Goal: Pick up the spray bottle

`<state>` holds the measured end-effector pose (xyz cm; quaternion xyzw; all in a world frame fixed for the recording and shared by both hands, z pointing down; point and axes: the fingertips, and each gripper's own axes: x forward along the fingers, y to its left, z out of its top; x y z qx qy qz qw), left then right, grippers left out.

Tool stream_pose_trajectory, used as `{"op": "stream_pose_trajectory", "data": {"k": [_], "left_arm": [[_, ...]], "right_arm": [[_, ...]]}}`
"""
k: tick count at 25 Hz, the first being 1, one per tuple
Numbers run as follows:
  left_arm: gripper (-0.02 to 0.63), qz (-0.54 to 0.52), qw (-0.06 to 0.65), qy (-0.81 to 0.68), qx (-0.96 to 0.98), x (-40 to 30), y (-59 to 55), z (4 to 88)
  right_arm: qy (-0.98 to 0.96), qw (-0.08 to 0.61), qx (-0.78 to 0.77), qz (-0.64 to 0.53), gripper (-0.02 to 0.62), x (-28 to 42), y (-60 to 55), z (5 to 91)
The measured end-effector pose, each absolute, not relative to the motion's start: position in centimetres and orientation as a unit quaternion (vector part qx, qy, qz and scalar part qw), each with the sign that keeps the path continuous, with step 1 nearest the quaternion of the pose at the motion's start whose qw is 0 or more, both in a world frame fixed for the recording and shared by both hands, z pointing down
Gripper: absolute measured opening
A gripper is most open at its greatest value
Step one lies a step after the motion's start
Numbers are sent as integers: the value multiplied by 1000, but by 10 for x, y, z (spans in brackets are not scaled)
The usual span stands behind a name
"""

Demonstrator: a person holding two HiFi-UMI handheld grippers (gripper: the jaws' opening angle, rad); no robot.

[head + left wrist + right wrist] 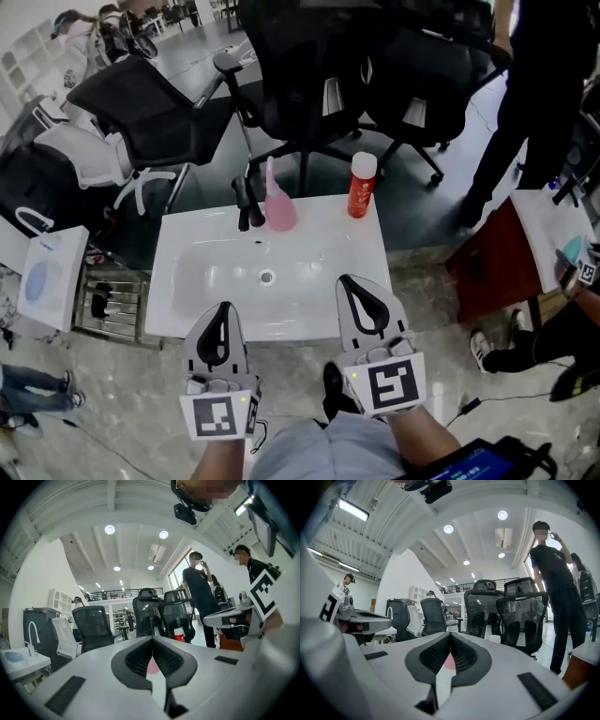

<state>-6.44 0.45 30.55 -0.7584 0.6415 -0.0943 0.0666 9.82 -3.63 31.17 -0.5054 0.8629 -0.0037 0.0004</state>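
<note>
The spray bottle [279,211] is pale translucent pink, with a rounded body that narrows to a tall thin top. Its spray head is too small to make out from the head view. It stands upright on the back rim of the white sink [178,281], just beside the black faucet [247,202]. A red can [362,187] with a white cap stands further right along the same rim.

The head view alone shows this layout. It also shows both tools at the near edge of the basin, well apart from the bottle. The left gripper [225,306] and the right gripper [345,281] are each empty, their tips pressed together.

The left gripper view confirms its ribbed pads [138,658] meet at the tip. A pink smear in the slot below them is probably the bottle beyond. The red can [178,634] stands to the right, in front of black office chairs [154,613].

The right gripper view shows the same closed tips and pink patch, but not the can. It adds a person in black [555,588] standing at the right.
</note>
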Motion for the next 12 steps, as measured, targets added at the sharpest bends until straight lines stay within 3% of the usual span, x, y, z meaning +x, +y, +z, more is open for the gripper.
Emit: {"op": "stream_pose_trajectory", "data": {"k": [12], "left_arm": [[16,-88,63,682,-723,-105,-35,302]], "right_arm": [[875,-29,-483,-10,15,76,-105,317]]}}
